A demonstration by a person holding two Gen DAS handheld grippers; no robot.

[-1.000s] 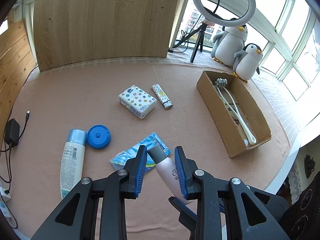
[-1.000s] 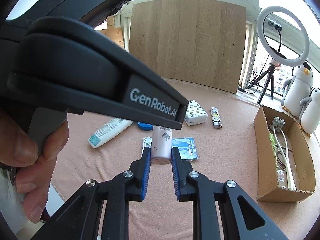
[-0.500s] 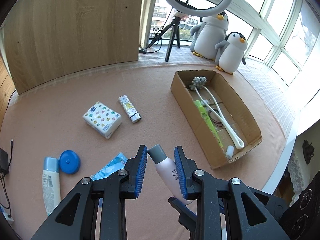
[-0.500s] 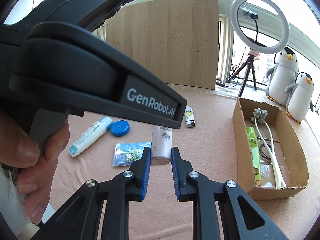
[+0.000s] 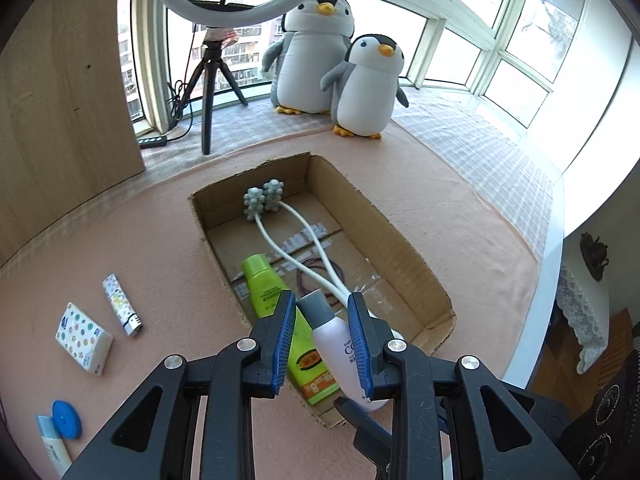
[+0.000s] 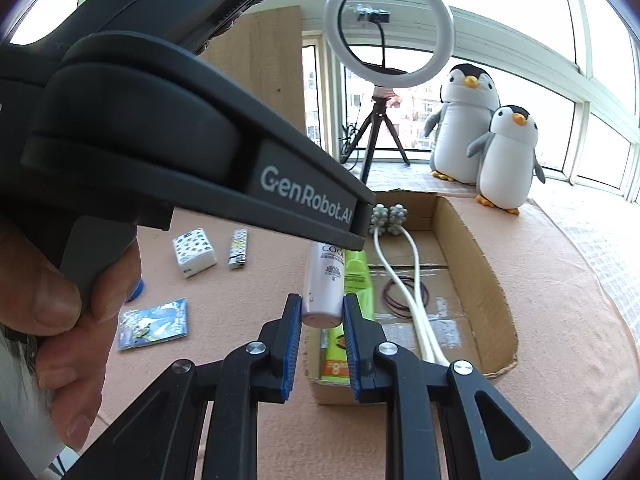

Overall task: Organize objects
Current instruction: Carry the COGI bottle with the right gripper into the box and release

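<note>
The step in hand looks like the carry-and-drop: a bottle is held above the long open brown cardboard box [image 5: 404,240], which lies straight ahead of and beneath both grippers on the pink cloth-covered table [image 5: 100,236], and the next move probably calls for lowering it into the bare strip of box floor and parting the jaws without knocking what already lies there. The box holds a white two-stemmed massager with grey knobbed heads [image 5: 264,200], a green squeeze tube with an orange label [image 5: 268,292] and a thin dark hair-tie loop [image 5: 310,270]. The right gripper [image 6: 318,320] is closed on the base of the pale pink plastic bottle with a grey cap [image 5: 332,340], its blue pads pressing both sides. The left gripper [image 5: 322,340] has the bottle's neck between its blue fingers, the right-hand pad touching it and a gap showing on the other side, so I cannot tell whether it truly grips. The bottle is smooth, rounded, printed with dark lettering, and tilts cap-forward over the near end of the box. Off to the left of the grippers wait a white patterned tissue pack [image 5: 82,338], a patterned lighter [image 5: 122,306], a blue flat sachet [image 6: 154,324], a round blue lid [image 5: 66,420] and a white tube with a pale blue cap [image 5: 50,442].
</note>
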